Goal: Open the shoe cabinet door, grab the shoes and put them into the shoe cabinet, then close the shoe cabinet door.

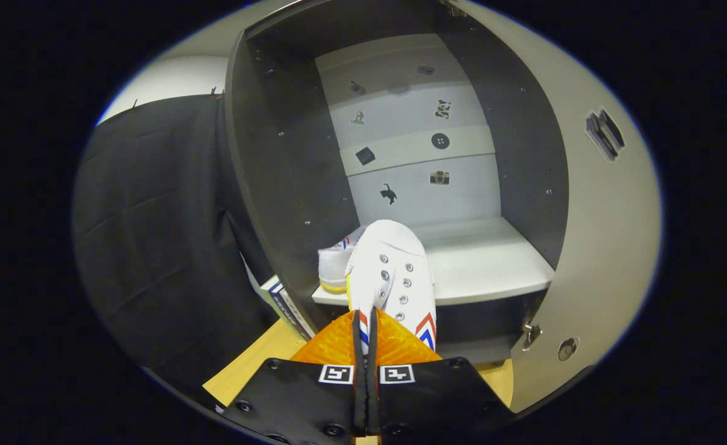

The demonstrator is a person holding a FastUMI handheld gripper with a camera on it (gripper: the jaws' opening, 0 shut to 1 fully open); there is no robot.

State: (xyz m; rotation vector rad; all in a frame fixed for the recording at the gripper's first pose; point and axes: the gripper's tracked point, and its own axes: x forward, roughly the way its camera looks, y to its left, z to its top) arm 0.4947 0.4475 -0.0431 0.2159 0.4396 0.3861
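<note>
White sneaker: I am holding it, toe reaching over the shelf edge.
Gripper: fingers are pinching nearly closed on its collar.
Second sneaker: sitting just left, on the shelf.
Cabinet door: standing open, right.
Stickers: no readable writing.

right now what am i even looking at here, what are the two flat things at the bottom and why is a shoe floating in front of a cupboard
The camera rides on a hand-held gripper that a person carries, and looks forward along its two fingers; those are the flat pieces at the bottom. The fingers are closed on the rim of a white shoe, so it is held, not floating. Ahead is the shoe cabinet, with its door swung open to the right. The held shoe's toe reaches over the white shelf, where a second white shoe already sits to the left. Small dark stickers dot the back panel.
</note>
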